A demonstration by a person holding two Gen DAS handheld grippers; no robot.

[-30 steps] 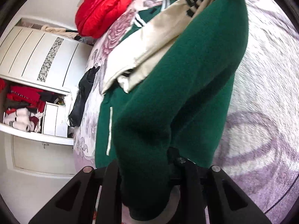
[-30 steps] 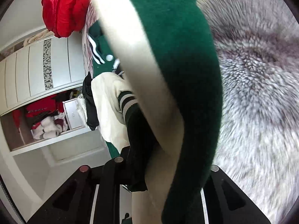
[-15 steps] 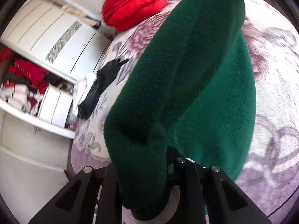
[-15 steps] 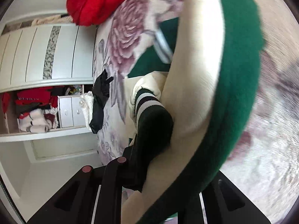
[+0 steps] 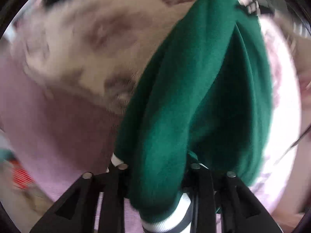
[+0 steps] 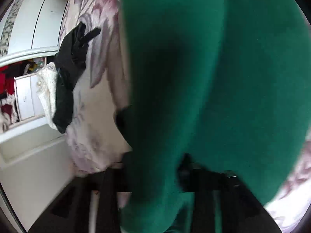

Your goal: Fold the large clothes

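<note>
Floral bedspread (image 5: 81, 44), green jacket (image 5: 194, 97) between tools

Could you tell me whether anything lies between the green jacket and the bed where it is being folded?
Nothing visible does. The green jacket hangs between the fingers of the left gripper and the right gripper, whose jaws have just been opening. The floral bedspread beside it looks bare; the black glove lies off to the side.
</note>
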